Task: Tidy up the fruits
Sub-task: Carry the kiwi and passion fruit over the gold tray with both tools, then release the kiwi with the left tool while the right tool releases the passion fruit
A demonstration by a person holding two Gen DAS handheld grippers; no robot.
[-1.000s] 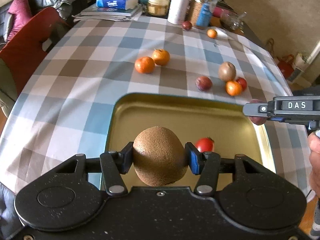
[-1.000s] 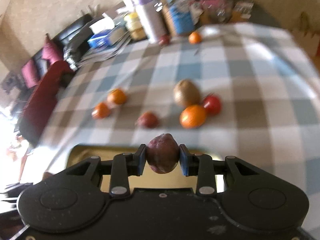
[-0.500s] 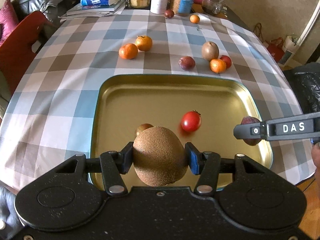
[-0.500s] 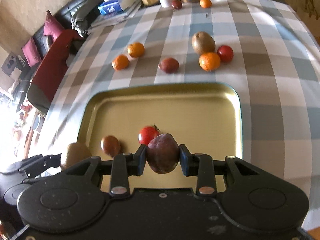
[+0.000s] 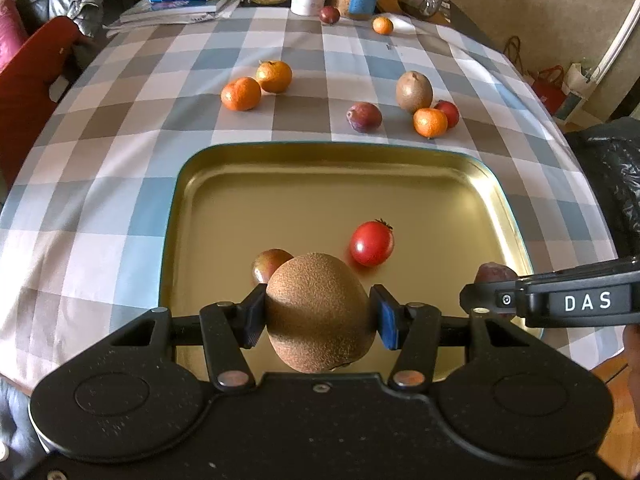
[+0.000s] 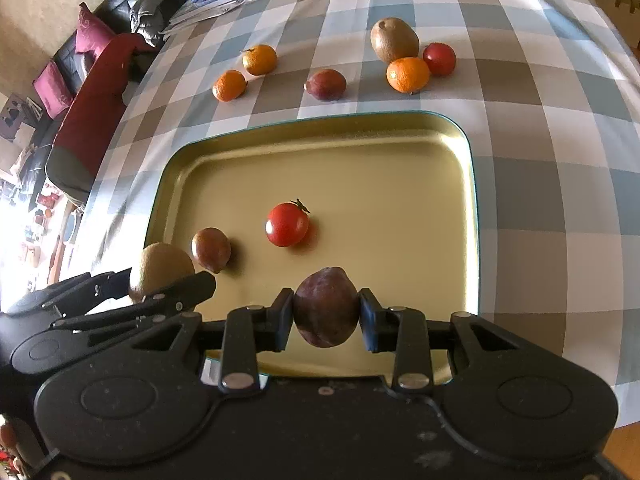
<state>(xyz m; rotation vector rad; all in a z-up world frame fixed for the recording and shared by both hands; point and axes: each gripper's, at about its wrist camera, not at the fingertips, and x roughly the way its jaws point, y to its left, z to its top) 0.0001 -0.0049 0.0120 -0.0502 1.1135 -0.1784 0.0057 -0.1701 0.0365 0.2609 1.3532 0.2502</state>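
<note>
Our left tongs (image 5: pixel 318 316) pinch a kiwi (image 5: pixel 318 316) above the near left part of the gold tray (image 5: pixel 400 152), beside a small brown fruit (image 6: pixel 211 249) already lying there. Right of that rests a tomato (image 6: pixel 287 224). Our right tongs (image 6: pixel 326 314) hang low over the tray's near edge with a plum (image 6: pixel 326 312) between the pads, which look slightly parted, probably to drop it. More fruit waits on the tabletop (image 6: pixel 540 140) beyond.
</note>
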